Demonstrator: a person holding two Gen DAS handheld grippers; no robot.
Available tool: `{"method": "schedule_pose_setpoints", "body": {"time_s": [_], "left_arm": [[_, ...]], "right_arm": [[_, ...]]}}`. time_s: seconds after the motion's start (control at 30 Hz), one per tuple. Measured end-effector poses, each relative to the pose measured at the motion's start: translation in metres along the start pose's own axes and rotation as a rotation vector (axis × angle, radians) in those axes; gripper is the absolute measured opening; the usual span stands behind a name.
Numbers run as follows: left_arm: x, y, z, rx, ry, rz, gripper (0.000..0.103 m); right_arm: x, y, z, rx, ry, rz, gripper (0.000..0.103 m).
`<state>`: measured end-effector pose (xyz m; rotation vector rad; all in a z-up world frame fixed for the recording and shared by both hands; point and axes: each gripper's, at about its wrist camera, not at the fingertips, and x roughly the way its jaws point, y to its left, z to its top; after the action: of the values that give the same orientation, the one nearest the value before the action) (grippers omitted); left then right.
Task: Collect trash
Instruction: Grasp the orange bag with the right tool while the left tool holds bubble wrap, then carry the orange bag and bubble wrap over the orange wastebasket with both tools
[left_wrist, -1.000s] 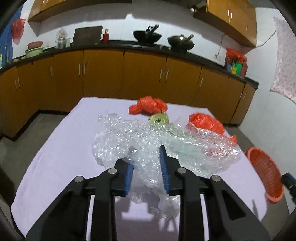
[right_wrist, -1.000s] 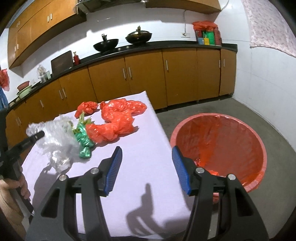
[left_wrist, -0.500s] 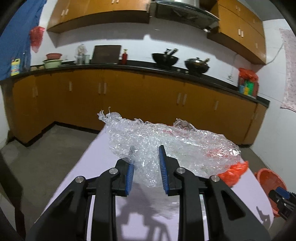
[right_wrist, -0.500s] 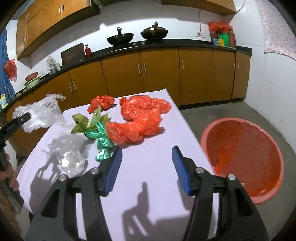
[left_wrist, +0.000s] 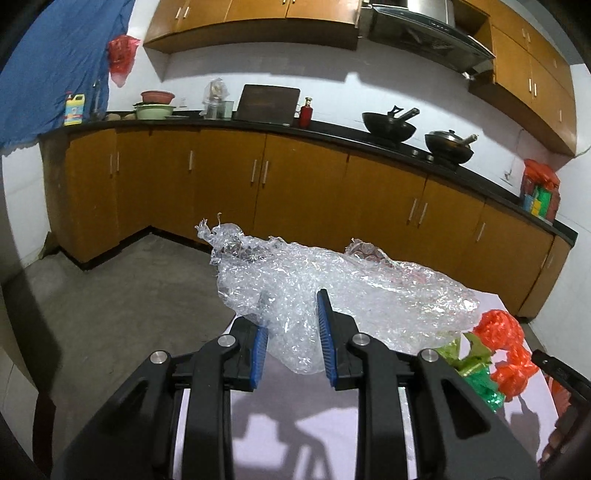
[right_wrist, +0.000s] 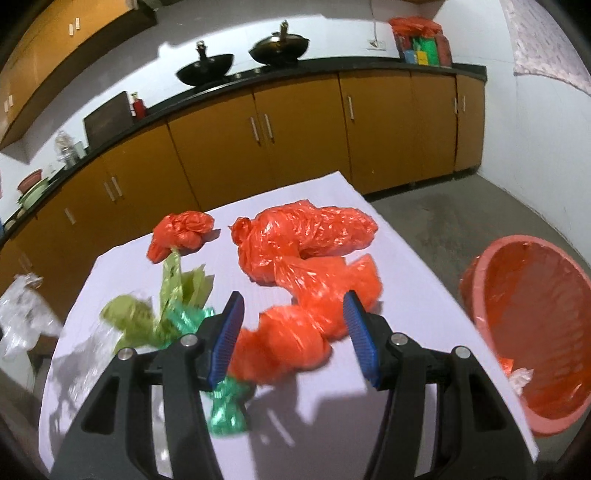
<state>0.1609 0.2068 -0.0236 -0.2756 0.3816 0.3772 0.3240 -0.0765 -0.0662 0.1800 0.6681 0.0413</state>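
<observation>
Gripping: clear crumpled plastic sheet is held in the left gripper, pinched between its narrowly parted blue pads, and is carried above the near left end of the table.
Left gripper state: closed onto the plastic, which bulges out far beyond the fingertips.
Right gripper: jaws are spread wide and nothing is held; it is placed low over the table, and the nearest red bag is seen between the pads.
Red bags counted: three are seen on the table in the right wrist view — the nearest one, a large twisted one farther off, and a small one at far left.
Green trash counted: one yellow-green wrapper and one darker green wrapper are seen left of the red bags, touching each other.
Other clear plastic: one flat piece is left lying at the near left of the table.
Bin: one red basket is set on the floor right of the table, tilted toward the camera, with a scrap of clear plastic inside.
Writing: none can be read; the label on the yellow bottle on the far counter is too small to tell.
</observation>
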Motion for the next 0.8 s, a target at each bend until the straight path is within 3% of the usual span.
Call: {"method": "schedule_pose_setpoints", "body": {"time_s": [0.2, 0.33, 0.4, 0.8], "left_arm": [[0.007, 0.004, -0.003, -0.007, 0.012, 0.0, 0.026], [0.009, 0.004, -0.005, -0.008, 0.024, -0.01, 0.026], [0.009, 0.005, -0.004, -0.007, 0.026, -0.013, 0.026], [-0.01, -0.008, 0.006, 0.009, 0.011, -0.085, 0.026]], "right_arm": [[0.03, 0.002, -0.015, -0.018, 0.09, -0.07, 0.055], [0.033, -0.007, -0.028, -0.008, 0.129, -0.056, 0.054], [0.03, -0.009, -0.03, -0.017, 0.127, -0.038, 0.041], [-0.027, -0.04, -0.026, -0.007, 0.047, -0.023, 0.038]]}}
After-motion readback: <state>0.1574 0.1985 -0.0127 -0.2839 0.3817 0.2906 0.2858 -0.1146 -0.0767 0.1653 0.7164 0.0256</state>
